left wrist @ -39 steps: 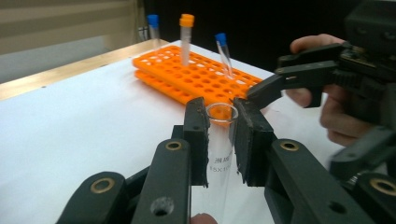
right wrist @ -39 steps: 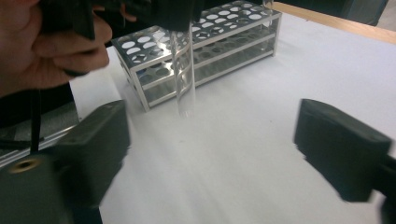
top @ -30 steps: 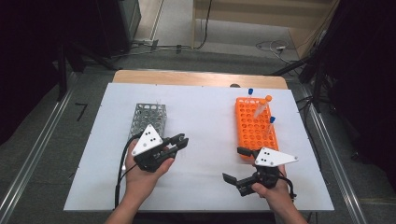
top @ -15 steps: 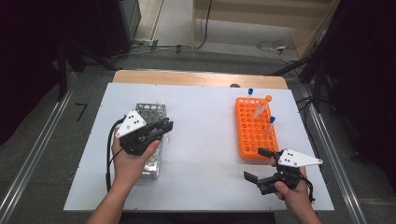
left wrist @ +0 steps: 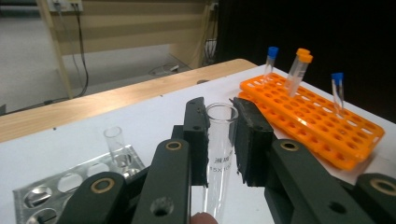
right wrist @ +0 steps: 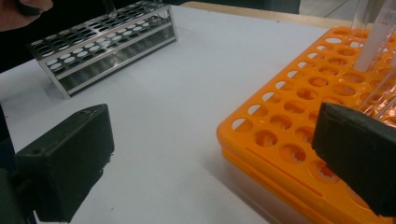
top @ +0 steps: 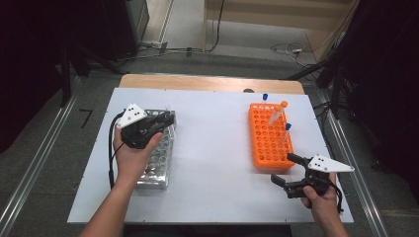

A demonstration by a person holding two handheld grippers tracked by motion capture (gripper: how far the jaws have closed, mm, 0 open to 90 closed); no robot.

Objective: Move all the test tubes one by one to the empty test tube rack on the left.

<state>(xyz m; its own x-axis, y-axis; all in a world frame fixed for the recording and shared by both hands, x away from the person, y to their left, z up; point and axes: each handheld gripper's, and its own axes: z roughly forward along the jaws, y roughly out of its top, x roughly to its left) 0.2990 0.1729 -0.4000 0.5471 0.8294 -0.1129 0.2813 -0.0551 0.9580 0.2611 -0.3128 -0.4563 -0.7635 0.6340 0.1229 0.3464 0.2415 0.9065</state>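
Though blurred from above, the left tool (left wrist: 219, 140) grips a glass tube (left wrist: 218, 154) — right tool (top: 292, 171) wide.

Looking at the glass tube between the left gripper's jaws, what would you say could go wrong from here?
The clear uncapped glass test tube sits between the left gripper jaws with slim gaps, so it might slip or tilt. The open right gripper hangs close to the orange plastic rack and could nudge its capped tubes.

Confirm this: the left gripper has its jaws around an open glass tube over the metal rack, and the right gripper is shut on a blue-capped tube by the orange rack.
Wrong on one point: the right gripper is open and holds nothing, as the right gripper view shows, its jaws wide apart beside the orange rack. The left gripper does have the glass tube between its jaws above the metal rack.
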